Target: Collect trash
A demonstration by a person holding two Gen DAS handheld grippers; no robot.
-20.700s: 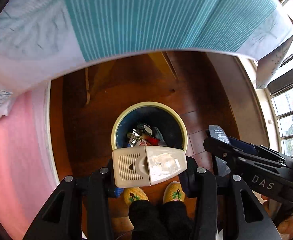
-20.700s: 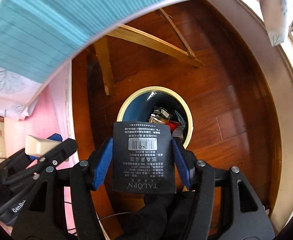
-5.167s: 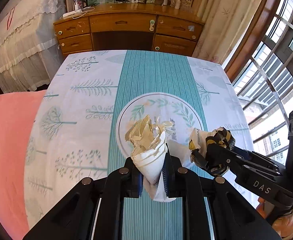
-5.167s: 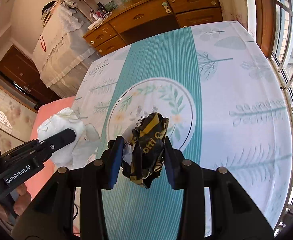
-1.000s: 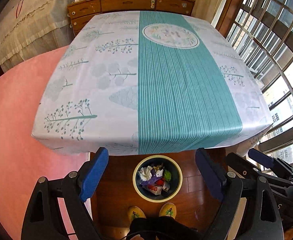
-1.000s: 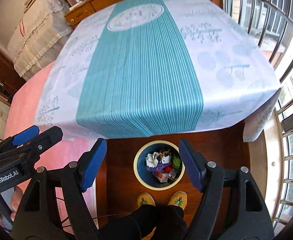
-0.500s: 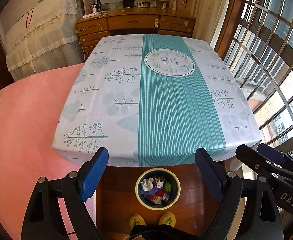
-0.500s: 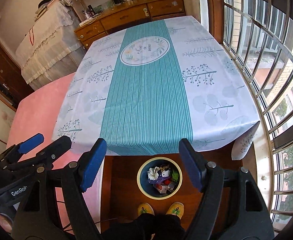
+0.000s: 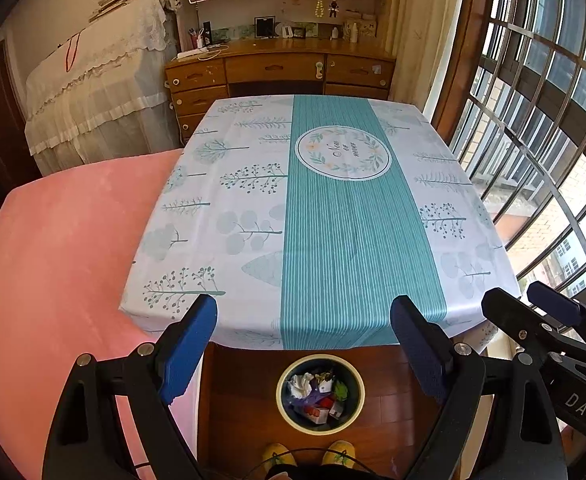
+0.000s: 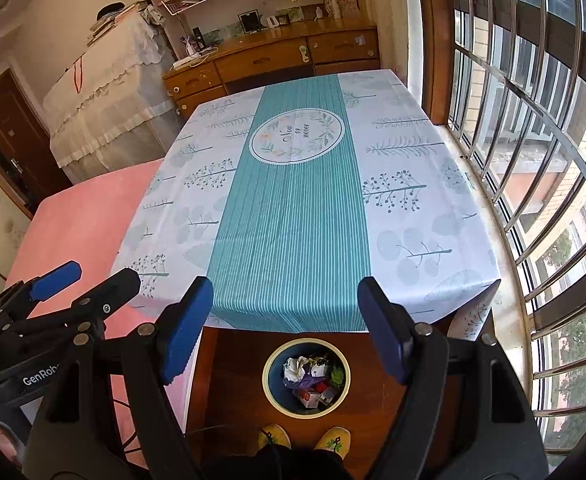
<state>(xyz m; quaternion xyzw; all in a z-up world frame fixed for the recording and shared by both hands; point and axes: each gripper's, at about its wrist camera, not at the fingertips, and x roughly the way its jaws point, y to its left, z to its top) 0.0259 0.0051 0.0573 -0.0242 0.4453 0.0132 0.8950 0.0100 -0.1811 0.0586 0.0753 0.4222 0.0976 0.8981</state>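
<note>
A round bin [image 9: 320, 424] with a cream rim stands on the wood floor below the table's near edge, holding crumpled paper and wrappers; it also shows in the right wrist view [image 10: 305, 410]. My left gripper [image 9: 305, 312] is open and empty, held high above the bin. My right gripper [image 10: 283, 292] is open and empty too, beside it; it shows at the right in the left wrist view [image 9: 533, 304]. The table [image 9: 253, 200] has a white and teal cloth with nothing on it.
A pink bed [image 9: 53, 260] lies left of the table. A wooden dresser [image 9: 277, 72] stands behind it, a covered cabinet [image 9: 93, 92] at back left. Barred windows [image 10: 533, 140] run along the right. My yellow slippers [image 10: 305, 440] are by the bin.
Both grippers have risen and tilted up, so the whole table and the far room now show. The bin looks smaller and lower in both views. Both stay open.
</note>
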